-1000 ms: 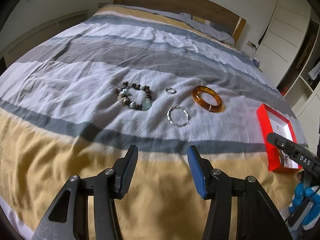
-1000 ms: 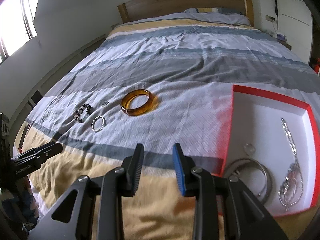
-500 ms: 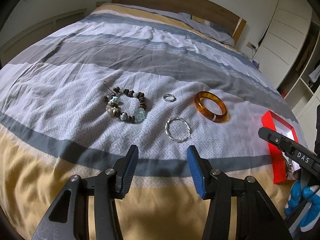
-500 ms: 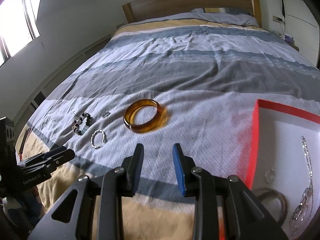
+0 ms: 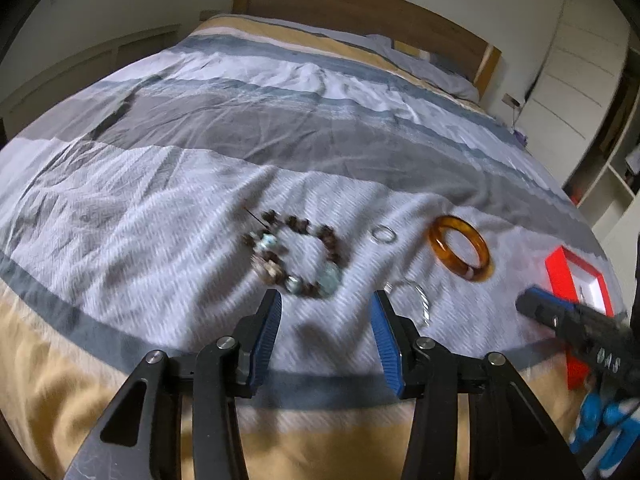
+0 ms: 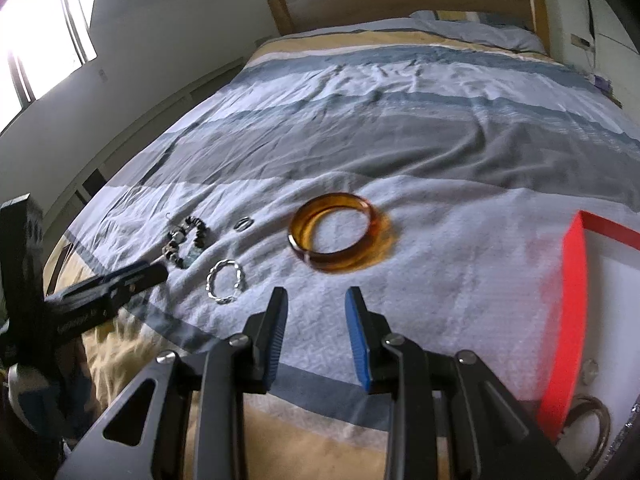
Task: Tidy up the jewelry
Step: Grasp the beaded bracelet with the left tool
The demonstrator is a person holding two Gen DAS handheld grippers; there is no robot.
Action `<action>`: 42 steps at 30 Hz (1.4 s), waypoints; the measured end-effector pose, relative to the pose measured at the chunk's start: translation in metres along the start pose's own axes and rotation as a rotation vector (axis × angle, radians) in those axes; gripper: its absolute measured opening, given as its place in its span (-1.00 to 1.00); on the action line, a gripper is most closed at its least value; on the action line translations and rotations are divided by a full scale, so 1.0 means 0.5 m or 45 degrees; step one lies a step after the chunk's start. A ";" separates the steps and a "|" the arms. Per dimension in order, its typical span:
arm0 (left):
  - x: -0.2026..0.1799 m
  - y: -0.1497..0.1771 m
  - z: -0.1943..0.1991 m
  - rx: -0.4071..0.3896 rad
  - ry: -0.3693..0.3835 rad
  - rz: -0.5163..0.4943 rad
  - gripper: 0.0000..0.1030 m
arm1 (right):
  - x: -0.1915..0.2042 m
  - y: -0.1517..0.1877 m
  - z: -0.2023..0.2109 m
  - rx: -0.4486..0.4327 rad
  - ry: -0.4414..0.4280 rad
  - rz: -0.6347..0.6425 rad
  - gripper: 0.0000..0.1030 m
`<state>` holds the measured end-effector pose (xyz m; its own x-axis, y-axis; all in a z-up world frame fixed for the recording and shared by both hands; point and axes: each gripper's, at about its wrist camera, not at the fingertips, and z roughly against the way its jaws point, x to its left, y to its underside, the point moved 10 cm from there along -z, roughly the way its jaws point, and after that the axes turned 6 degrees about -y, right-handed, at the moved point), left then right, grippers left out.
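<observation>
Jewelry lies on the striped bedspread. In the left wrist view a beaded bracelet (image 5: pixel 298 256) lies just beyond my open, empty left gripper (image 5: pixel 326 298). A twisted silver bracelet (image 5: pixel 416 300) is partly behind its right finger. A small silver ring (image 5: pixel 384 235) and an amber bangle (image 5: pixel 459 249) lie further right. In the right wrist view my right gripper (image 6: pixel 316 296) is open and empty, just short of the amber bangle (image 6: pixel 334 232). The silver bracelet (image 6: pixel 225 281), ring (image 6: pixel 243 223) and beaded bracelet (image 6: pixel 188 242) lie to its left. The red box (image 6: pixel 568 312) stands at right.
The red box (image 5: pixel 570 280) holds a metal bangle (image 6: pixel 590 420) and a small ring (image 6: pixel 590 370) on its white lining. The wooden headboard (image 6: pixel 400 4) and pillows are at the far end. A white wardrobe (image 5: pixel 580 60) and shelves stand to the right of the bed.
Both grippers have moved forward over the bedspread. The left now sits close to the beaded bracelet, the right close to the amber bangle. The red box has slid toward the right edge of both views.
</observation>
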<state>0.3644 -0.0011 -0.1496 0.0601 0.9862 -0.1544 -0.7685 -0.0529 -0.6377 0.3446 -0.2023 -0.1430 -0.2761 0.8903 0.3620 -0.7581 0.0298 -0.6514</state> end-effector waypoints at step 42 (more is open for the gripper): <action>0.061 -0.033 0.001 -0.008 -0.054 0.061 -0.74 | 0.132 -0.004 -0.076 0.026 -0.095 0.150 -0.93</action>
<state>0.3786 0.0297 -0.1433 -0.0038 0.9883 -0.1526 -0.7656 -0.1011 -0.6353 0.3501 -0.1265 -0.1432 -0.4064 0.8507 0.3334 -0.7295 -0.0824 -0.6790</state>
